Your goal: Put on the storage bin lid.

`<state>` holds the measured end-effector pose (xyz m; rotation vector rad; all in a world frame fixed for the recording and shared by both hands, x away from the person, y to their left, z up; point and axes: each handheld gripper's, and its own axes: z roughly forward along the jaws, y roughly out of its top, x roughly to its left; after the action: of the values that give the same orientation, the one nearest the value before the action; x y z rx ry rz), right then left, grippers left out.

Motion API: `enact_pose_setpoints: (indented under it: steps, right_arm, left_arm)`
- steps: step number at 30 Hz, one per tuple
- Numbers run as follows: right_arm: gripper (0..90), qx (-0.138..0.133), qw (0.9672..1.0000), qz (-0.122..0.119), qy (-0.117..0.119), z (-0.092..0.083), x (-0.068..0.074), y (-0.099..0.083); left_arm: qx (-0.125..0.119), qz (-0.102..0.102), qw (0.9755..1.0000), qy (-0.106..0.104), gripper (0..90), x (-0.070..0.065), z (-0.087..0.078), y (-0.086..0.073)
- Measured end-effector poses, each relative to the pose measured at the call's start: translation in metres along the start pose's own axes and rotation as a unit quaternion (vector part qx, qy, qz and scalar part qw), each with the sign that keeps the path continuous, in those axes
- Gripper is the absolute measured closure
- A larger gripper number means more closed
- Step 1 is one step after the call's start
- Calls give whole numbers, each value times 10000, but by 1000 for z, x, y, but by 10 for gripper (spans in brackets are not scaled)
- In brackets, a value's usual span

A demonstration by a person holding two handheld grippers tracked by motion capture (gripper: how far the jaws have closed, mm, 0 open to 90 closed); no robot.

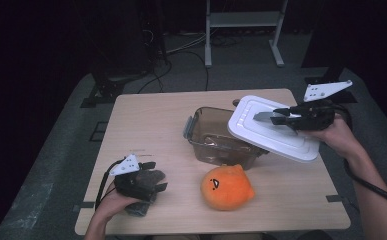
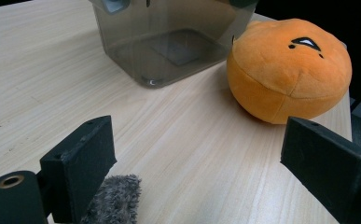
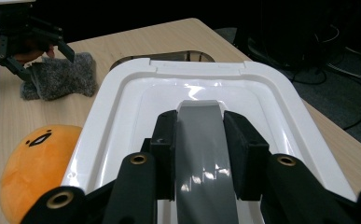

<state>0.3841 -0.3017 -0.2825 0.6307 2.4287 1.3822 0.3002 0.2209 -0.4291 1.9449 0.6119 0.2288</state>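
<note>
Pale wooden table (image 1: pixel 146 120) is sitting in a dark room. At right of the high view, the right gripper (image 1: pixel 273 117) is clamping the grey handle (image 3: pixel 201 140) of a white rectangular plastic lid (image 1: pixel 261 135), tilted above a clear smoky plastic container (image 1: pixel 216 142). At lower left, the left gripper (image 1: pixel 153 175) is resting wide open beside a grey fuzzy cloth (image 2: pixel 115 200). A round orange plush toy (image 1: pixel 227 186) is lying at lower centre.

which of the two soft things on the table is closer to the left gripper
The grey fuzzy cloth: it lies right at the left gripper, beside its jaw. The orange plush sits apart, nearer the container.
</note>
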Motion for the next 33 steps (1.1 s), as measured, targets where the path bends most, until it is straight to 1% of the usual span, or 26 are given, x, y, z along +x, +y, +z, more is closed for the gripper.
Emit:
enact_pose_setpoints:
  steps: [12, 20, 33]
  right_arm:
    - [654, -72, 9999, 67, -86, -15, 1, -10]
    - [654, -75, 9998, 95, -152, -24, 2, -17]
    - [654, -111, 9994, 190, -259, -41, 4, -33]
  left_arm:
    - [-18, -15, 10000, 32, 90, 1, -2, 0]
    - [-10, -16, 10000, 14, 90, 1, -1, 0]
    - [-8, -9, 10000, 14, 90, 1, -1, 0]
